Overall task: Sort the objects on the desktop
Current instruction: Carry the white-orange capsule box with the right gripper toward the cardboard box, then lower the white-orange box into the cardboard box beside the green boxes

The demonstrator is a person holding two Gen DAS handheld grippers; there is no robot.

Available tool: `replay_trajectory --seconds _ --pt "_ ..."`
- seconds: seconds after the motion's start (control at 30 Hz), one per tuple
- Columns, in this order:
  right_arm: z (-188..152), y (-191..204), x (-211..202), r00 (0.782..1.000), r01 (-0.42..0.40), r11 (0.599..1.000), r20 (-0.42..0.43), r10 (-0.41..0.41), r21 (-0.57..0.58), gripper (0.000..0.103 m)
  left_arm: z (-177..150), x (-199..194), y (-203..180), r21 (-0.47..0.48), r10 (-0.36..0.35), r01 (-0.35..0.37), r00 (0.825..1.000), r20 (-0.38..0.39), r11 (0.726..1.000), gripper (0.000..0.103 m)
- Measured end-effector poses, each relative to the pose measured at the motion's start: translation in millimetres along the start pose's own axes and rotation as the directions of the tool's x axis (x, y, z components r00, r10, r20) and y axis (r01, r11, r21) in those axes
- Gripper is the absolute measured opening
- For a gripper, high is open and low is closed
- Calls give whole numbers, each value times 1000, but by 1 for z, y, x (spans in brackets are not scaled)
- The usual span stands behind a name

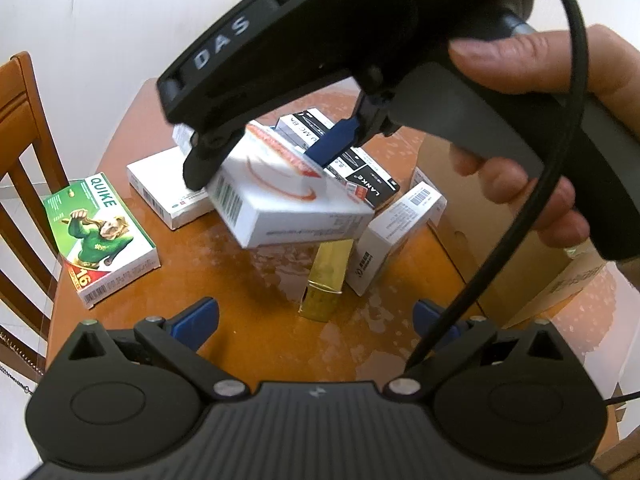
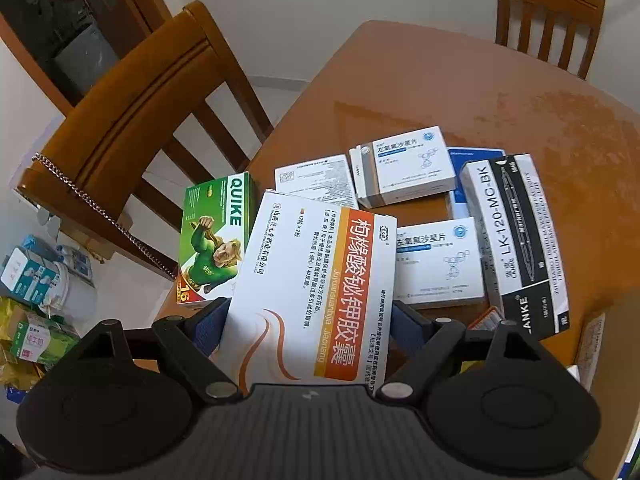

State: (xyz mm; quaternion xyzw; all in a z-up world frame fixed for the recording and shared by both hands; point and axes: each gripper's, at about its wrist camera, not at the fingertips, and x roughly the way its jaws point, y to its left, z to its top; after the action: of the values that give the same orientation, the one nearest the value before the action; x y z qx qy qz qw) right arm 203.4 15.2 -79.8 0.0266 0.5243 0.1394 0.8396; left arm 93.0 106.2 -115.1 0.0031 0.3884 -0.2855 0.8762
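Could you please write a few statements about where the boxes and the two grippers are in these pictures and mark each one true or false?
1. The right gripper holds a white box with an orange stripe. True.
2. The left gripper grips the gold box. False: its jaws are open with nothing between them, and the gold box stands on the table ahead of it.
3. The green QUIKE box lies on the table near a chair. True.
4. The held box rests flat on the table. False: the left wrist view shows it lifted and tilted above the other boxes.
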Motion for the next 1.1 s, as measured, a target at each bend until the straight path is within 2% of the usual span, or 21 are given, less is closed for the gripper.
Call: replay_trajectory --seconds 0.27,0.4,0.73,1.1 --pt "-2 -16 -23 998 -9 999 55 7 38 88 3 0 -18 46 0 0 1000 -11 999 103" --pt "-3 -27 -37 996 -8 998 87 2 62 88 6 -4 -27 62 -22 22 1000 -3 998 103" --pt "-12 -54 -70 989 -5 994 149 -11 110 88 34 -20 -50 105 -63 61 998 14 993 103" --pt "-25 -85 -104 976 11 987 211 -45 160 88 38 -13 -79 163 -87 86 996 -1 983 103"
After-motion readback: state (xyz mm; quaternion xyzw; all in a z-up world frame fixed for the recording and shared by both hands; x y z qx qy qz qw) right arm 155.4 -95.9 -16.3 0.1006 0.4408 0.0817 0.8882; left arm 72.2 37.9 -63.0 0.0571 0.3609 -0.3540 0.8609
